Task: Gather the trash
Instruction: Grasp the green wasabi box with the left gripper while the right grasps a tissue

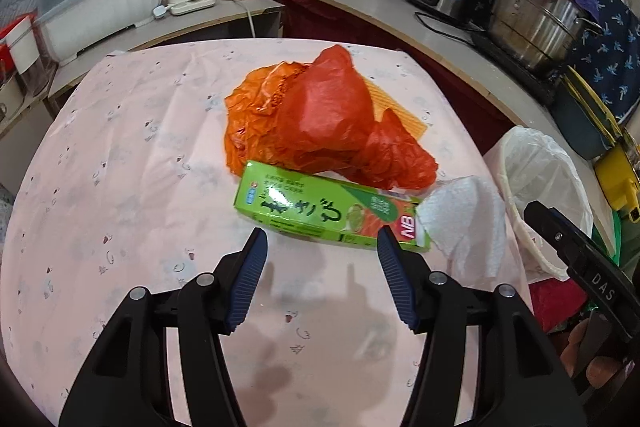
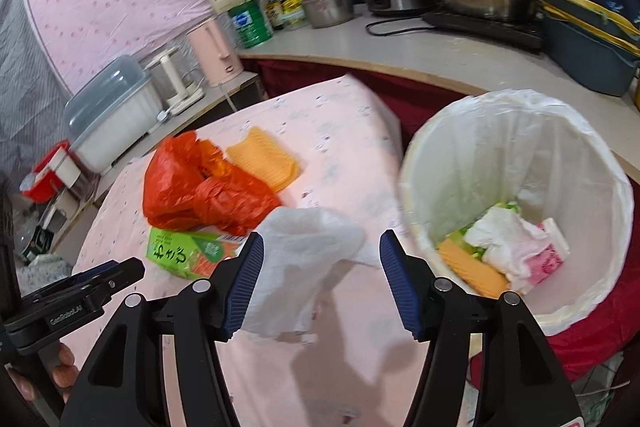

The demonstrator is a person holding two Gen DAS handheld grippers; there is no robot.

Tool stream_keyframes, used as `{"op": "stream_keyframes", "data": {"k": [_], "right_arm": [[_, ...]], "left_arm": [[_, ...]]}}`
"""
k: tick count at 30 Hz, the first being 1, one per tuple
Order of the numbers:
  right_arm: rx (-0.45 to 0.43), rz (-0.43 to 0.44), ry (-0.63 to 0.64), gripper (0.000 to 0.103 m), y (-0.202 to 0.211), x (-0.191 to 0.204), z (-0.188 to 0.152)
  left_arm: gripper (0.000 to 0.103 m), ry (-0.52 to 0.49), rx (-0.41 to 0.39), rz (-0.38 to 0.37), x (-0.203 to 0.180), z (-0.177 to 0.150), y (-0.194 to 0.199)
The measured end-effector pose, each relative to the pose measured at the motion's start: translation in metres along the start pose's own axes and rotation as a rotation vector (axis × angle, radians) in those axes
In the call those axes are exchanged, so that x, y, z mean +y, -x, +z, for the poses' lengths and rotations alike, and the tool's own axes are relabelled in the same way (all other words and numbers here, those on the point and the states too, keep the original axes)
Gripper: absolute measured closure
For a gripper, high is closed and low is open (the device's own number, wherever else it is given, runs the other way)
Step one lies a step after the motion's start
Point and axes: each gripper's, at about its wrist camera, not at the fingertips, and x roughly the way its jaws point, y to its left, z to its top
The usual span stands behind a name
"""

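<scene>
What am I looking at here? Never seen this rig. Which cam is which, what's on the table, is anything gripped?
No robot arm: a person carries a two-finger gripper in each hand, each with a fisheye camera looking along its fingers.

The left wrist view shows the left gripper open and empty, just short of a green box. Behind the box lies a crumpled orange plastic bag; a white paper towel covers the box's right end. All sit on a pink tablecloth.

The right wrist view shows the right gripper open over the same paper towel, which lies between the fingers ungripped. A yellow ribbed piece lies behind the bag. To the right is a lined trash bin already holding some trash.

Neither gripper holds anything.
</scene>
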Motion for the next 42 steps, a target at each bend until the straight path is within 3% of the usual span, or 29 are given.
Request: {"op": "stream_keyframes", "data": {"k": [6, 10, 11, 13, 16, 20, 24, 28, 31, 32, 33, 36, 38, 42], "right_arm": [[0.043, 0.002, 0.016, 0.041, -0.028, 0.018, -0.004], [0.079, -0.012, 0.020, 0.042, -0.047, 0.019, -0.008], [0.086, -0.017, 0.020, 0.044, -0.051, 0.018, -0.009], [0.103, -0.013, 0.018, 0.069, -0.057, 0.016, -0.010], [0.127, -0.011, 0.007, 0.091, -0.066, 0.009, -0.009], [0.118, -0.010, -0.010, 0.096, -0.067, -0.001, -0.003], [0.114, 0.003, -0.016, 0.096, -0.067, -0.007, 0.003], [0.115, 0.013, -0.023, 0.096, -0.070, -0.009, 0.004], [0.117, 0.020, -0.028, 0.096, -0.070, -0.010, 0.004], [0.115, 0.023, -0.028, 0.096, -0.070, -0.010, 0.004], [0.113, 0.025, -0.029, 0.096, -0.068, -0.011, 0.004], [0.098, 0.033, -0.034, 0.096, -0.062, -0.012, 0.007], [0.080, 0.039, -0.035, 0.096, -0.055, -0.013, 0.010], [0.035, 0.048, -0.041, 0.096, -0.035, -0.017, 0.018]], "left_arm": [[0.029, 0.044, 0.021, 0.030, 0.015, 0.003, -0.014], [0.025, 0.079, 0.048, 0.029, 0.013, 0.006, -0.029], [0.024, 0.087, 0.059, 0.024, 0.011, 0.008, -0.035], [0.024, 0.102, 0.082, 0.026, 0.007, 0.010, -0.046], [0.024, 0.153, 0.123, 0.030, 0.002, 0.013, -0.065], [0.024, 0.232, 0.152, 0.037, -0.003, 0.021, -0.084], [0.017, 0.312, 0.159, 0.078, -0.006, 0.030, -0.097], [0.015, 0.280, 0.165, 0.155, -0.018, 0.039, -0.110], [0.026, 0.206, 0.153, 0.185, -0.031, 0.039, -0.112], [0.038, 0.187, 0.143, 0.179, -0.033, 0.038, -0.110], [0.058, 0.176, 0.136, 0.154, -0.035, 0.037, -0.107], [0.077, 0.164, 0.141, 0.116, -0.034, 0.036, -0.098], [0.084, 0.157, 0.137, 0.092, -0.035, 0.035, -0.090], [0.084, 0.108, 0.081, 0.062, -0.049, 0.033, -0.062]]}}
